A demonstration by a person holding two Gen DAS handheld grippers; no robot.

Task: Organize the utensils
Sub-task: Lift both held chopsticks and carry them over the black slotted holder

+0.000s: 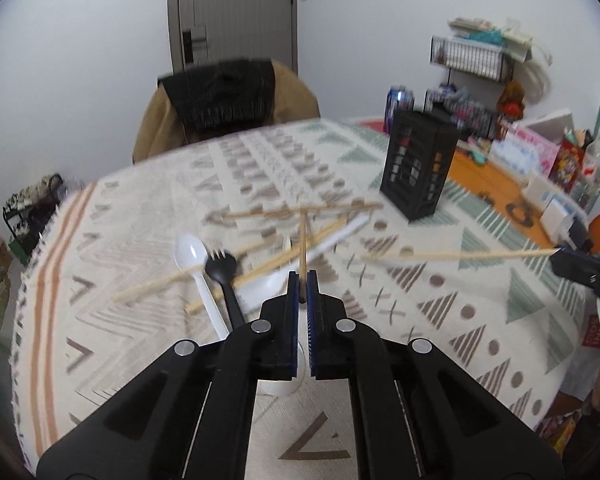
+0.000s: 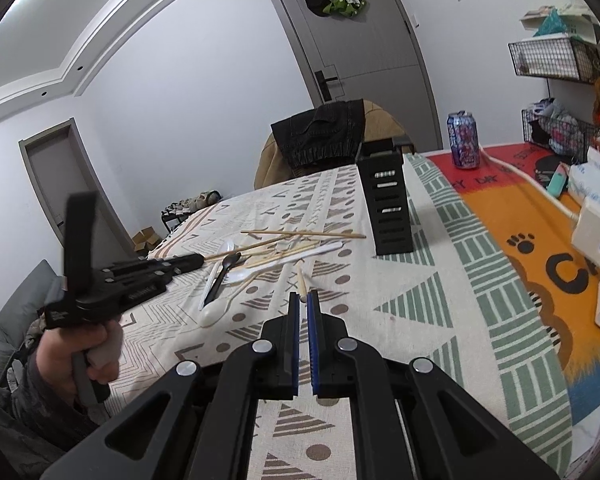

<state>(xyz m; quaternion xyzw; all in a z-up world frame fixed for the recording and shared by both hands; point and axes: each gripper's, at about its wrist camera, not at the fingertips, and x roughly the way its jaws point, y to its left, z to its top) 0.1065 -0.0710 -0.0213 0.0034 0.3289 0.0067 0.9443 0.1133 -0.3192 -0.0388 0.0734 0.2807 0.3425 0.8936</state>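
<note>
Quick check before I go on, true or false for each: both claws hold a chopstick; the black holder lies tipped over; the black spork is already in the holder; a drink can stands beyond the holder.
1. Both the left claw and the right claw are shut on a chopstick. True.
2. The black holder lies tipped over. False: it stands upright.
3. The black spork is in the holder. False: it lies on the tablecloth beside the white spoon.
4. A drink can stands beyond the holder. True.

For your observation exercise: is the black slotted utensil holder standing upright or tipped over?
Upright. The black slotted utensil holder stands on its base on the patterned tablecloth, tall sides rising, beyond the scattered chopsticks.
</note>
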